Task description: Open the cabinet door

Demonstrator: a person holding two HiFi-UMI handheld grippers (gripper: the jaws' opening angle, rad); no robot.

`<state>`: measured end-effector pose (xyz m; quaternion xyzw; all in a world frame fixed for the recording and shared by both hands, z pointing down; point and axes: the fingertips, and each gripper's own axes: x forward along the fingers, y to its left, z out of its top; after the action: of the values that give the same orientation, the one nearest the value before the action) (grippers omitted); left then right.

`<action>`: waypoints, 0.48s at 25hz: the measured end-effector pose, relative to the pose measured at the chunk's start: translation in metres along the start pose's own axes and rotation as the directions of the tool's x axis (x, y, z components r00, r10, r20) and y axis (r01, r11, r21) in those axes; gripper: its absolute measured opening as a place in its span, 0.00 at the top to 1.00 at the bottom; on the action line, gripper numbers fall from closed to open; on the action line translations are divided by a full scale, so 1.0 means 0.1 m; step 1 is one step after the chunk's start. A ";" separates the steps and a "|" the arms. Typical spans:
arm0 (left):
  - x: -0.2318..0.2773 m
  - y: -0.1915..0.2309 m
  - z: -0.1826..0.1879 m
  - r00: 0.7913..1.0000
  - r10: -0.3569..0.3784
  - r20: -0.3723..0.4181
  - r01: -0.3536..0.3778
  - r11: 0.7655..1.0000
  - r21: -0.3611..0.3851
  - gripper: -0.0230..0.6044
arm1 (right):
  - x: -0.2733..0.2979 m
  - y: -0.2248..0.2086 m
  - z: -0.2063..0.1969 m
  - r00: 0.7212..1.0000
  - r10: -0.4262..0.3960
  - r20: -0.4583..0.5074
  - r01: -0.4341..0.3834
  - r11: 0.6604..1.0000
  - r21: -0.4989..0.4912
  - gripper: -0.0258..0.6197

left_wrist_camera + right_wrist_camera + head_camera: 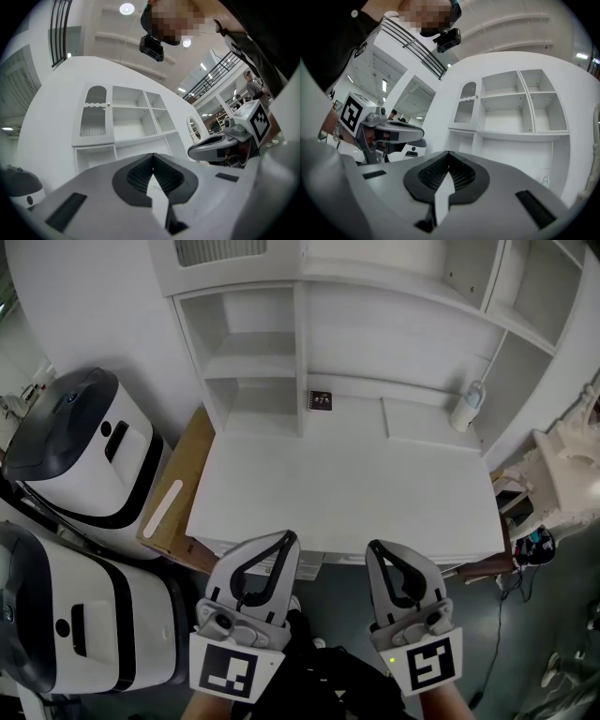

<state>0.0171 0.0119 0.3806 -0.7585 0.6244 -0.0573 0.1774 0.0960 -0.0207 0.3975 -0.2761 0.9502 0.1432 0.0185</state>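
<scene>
The white cabinet door [93, 116] with a slatted upper panel is shut at the upper left of the white shelf unit, with a small knob [108, 104] on its right edge. It also shows in the right gripper view as the door [465, 110], and in the head view only its lower edge [220, 251] appears. My left gripper [286, 538] and right gripper [375, 547] hover side by side at the desk's near edge, well short of the door. Both are shut with nothing between the jaws, as the left gripper [153, 159] and the right gripper [448, 157] show in their own views.
A white desk top [347, 493] lies between me and the shelves. On it are a small black item [321, 400] and a white bottle-like object [467, 407]. Two white-and-black machines [84, 446] [75, 615] and a wooden board [173, 493] stand left. Cables [525, 549] lie right.
</scene>
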 end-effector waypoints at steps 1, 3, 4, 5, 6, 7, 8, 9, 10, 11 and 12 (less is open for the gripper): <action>0.05 0.03 -0.01 1.000 -0.001 0.002 0.001 1.000 0.000 0.96 | 0.05 -0.03 0.00 1.000 -0.002 0.002 0.002 1.000 -0.002 0.96; 0.14 0.10 -0.03 1.000 -0.004 0.006 0.004 1.000 0.003 0.96 | 0.15 -0.09 0.00 1.000 -0.006 0.007 0.006 1.000 -0.006 0.96; 0.19 0.14 -0.05 1.000 -0.005 0.007 0.005 1.000 0.004 0.96 | 0.20 -0.12 0.00 1.000 -0.008 0.011 0.008 1.000 -0.007 0.96; 0.25 0.18 -0.06 1.000 -0.004 0.009 0.004 1.000 0.004 0.96 | 0.26 -0.15 0.01 1.000 -0.008 0.015 0.009 1.000 -0.008 0.96; 0.30 0.23 -0.07 1.000 -0.003 0.010 0.003 1.000 0.004 0.96 | 0.32 -0.18 0.01 1.000 -0.007 0.018 0.007 1.000 -0.010 0.96; 0.35 0.28 -0.09 1.000 -0.001 0.011 0.000 1.000 0.003 0.96 | 0.39 -0.20 0.01 1.000 -0.004 0.020 0.004 1.000 -0.012 0.96; 0.40 0.34 -0.10 1.000 0.002 0.013 -0.003 1.000 0.001 0.96 | 0.46 -0.22 0.01 1.000 0.000 0.022 0.000 1.000 -0.017 0.96; 0.46 0.40 -0.11 1.000 0.006 0.015 -0.006 1.000 -0.001 0.96 | 0.53 -0.24 0.01 1.000 0.004 0.022 -0.003 1.000 -0.022 0.96; 0.51 0.46 -0.12 1.000 0.008 0.015 -0.008 1.000 -0.003 0.96 | 0.61 -0.27 0.01 1.000 0.006 0.024 -0.005 1.000 -0.025 0.96; 0.57 0.52 -0.13 1.000 0.009 0.015 -0.008 1.000 -0.003 0.96 | 0.69 -0.30 0.01 1.000 0.006 0.026 -0.005 1.000 -0.027 0.96; 0.62 0.57 -0.14 1.000 0.008 0.015 -0.008 1.000 -0.001 0.96 | 0.76 -0.33 0.01 1.000 0.005 0.027 -0.004 1.000 -0.027 0.96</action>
<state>-0.0272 -0.0600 0.3660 -0.7565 0.6261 -0.0507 0.1819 0.0488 -0.0865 0.3787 -0.2722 0.9485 0.1599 0.0274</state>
